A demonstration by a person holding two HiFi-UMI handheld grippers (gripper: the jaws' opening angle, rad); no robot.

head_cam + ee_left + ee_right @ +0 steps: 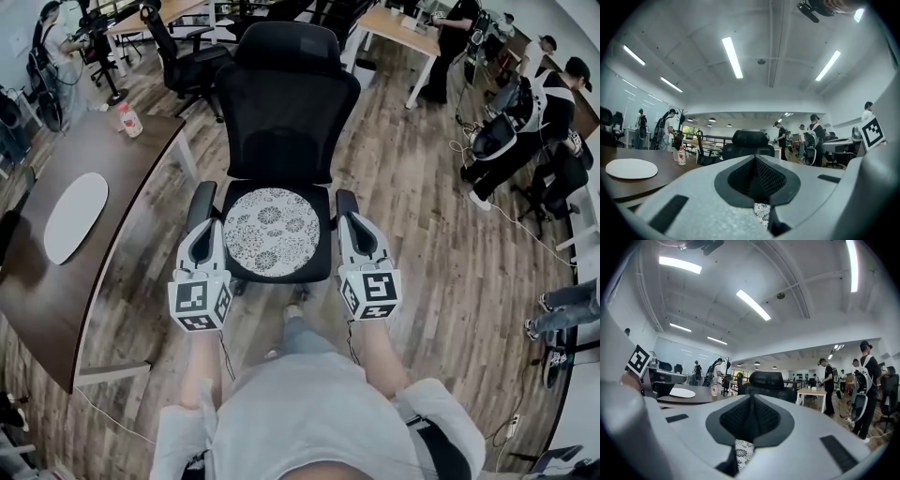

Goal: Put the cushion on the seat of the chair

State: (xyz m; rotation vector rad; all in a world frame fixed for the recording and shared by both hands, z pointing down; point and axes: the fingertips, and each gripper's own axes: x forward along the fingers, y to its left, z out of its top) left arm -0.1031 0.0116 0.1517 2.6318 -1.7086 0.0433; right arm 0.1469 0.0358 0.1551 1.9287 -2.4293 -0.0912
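As the head view shows, the black mesh chair [286, 103] stands directly before the person. Round patterned cushion [272, 231] lies flat on its seat [321, 266]. Left gripper [207, 227] and right gripper [353, 221] flank the cushion by the armrests [201, 201], both held level, jaws pressed together, gripping nothing.

I can read no text, brand or number anywhere from here; the label on the bottle [129, 119] is too small to make out.
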